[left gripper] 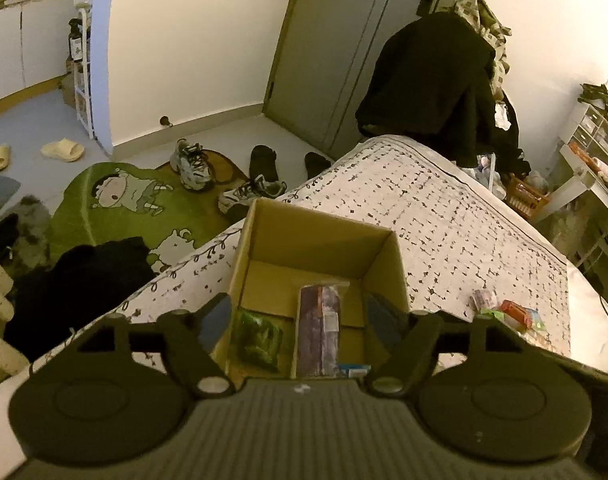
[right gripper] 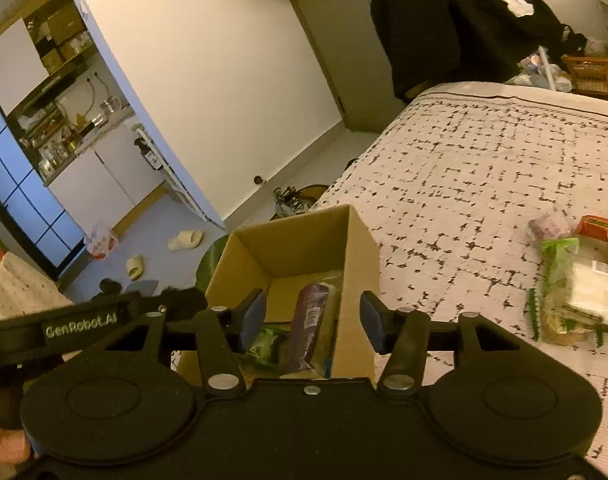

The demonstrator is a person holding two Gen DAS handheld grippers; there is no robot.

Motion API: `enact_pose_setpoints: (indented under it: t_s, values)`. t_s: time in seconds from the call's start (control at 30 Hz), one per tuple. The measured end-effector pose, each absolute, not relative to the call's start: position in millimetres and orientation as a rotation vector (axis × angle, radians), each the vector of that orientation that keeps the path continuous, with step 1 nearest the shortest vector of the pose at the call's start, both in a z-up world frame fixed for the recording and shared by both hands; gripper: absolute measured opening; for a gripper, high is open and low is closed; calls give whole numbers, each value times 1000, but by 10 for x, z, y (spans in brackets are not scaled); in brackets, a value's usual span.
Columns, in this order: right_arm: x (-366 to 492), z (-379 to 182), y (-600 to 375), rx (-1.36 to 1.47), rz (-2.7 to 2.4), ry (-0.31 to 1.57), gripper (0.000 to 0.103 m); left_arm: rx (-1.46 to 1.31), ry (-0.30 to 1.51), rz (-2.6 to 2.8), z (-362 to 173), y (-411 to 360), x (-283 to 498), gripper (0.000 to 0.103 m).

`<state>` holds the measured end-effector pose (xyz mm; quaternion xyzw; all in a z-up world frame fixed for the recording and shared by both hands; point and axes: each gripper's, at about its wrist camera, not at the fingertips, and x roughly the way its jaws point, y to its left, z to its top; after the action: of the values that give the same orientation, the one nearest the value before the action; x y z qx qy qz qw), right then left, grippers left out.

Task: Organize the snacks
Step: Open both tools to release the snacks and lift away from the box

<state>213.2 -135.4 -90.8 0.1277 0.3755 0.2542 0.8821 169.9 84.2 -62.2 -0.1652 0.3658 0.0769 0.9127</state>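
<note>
An open cardboard box [left gripper: 319, 236] stands on the patterned bed cover [left gripper: 431, 208] near its left edge. Inside lie a long purple packet [left gripper: 319, 332], a green packet [left gripper: 258, 338] and a small blue item [left gripper: 353, 369]. My left gripper [left gripper: 300, 320] hangs open over the box's near side, its pads touching nothing. In the right wrist view the same box [right gripper: 357, 264] shows the purple packet [right gripper: 309, 324] and green packet [right gripper: 266, 344]. My right gripper [right gripper: 312, 318] is open above the box's right wall, gripping nothing. Loose snacks [right gripper: 575, 284] lie to the right on the bed.
The loose snack pile [left gripper: 507, 312] sits right of the box. The bed's left edge drops to a floor with a green rug [left gripper: 104, 200], shoes [left gripper: 192, 164] and dark clothes [left gripper: 80, 280]. A chair draped in black clothing [left gripper: 435, 84] stands beyond the bed. A person's finger [right gripper: 4, 448] shows bottom left.
</note>
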Motion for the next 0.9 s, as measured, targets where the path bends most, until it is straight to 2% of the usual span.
enact_pose_setpoints:
  t_s: [0.07,0.17,0.3,0.4,0.47,0.57,0.63,0.67,0.9]
  values:
    - [2097,-861,-1432,274,523,765,55,-338,762,161,-615,803,1668,77]
    - [2051,-777,-1524,270,517,749,65,-347,782,163,-601,735,1626,82]
    - [2000,-676,-1672,261,488,715,76,-352,785,177,-585,637,1535,83]
    - [1992,-692,-1817,319,491,745,77,-363,794,191,-574,584,1496,83]
    - [1975,-692,-1877,325,487,754,79,-356,793,201,-558,549,1460,88]
    - [1907,-653,-1914,270,466,737,90,-350,796,212,-524,503,1402,90]
    - [1869,-626,-1946,252,463,728,101,-360,790,206,-498,482,1352,96]
    - [1849,-612,-1966,242,460,718,103,-364,786,204,-486,468,1328,101]
    - [1785,-575,-2186,203,420,708,103,-373,796,199,-480,321,1223,103]
